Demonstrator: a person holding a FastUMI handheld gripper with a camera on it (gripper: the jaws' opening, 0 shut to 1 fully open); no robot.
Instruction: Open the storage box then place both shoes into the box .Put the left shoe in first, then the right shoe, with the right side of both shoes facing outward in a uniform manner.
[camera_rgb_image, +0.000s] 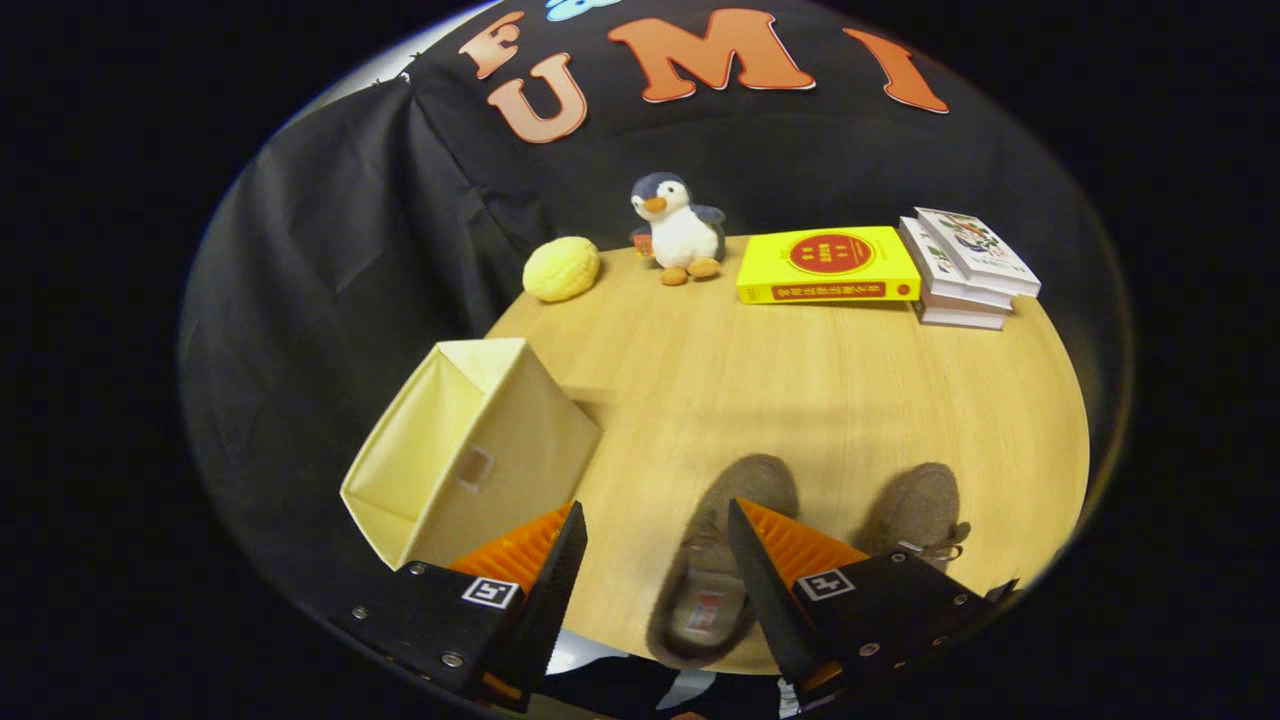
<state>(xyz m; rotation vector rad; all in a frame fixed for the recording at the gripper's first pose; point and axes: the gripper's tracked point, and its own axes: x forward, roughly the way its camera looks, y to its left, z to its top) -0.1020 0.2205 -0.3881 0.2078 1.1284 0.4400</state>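
A pale yellow fabric storage box (470, 450) stands on the wooden table (830, 400), left of my fingers, with a small pull tab on its near side; its top looks closed. Two grey-brown shoes lie near the table's front edge with their toes pointing away. The left one (715, 570) sits partly behind my right finger, its opening showing. The other shoe (915, 515) lies beyond that finger, to the right. My gripper (655, 525) is open above the table edge, with bare table between the fingers.
At the back of the table sit a yellow bun-shaped toy (561, 268), a plush penguin (678, 230), a yellow book (828, 264) and a stack of white books (965, 268). Black cloth hangs behind and to the left.
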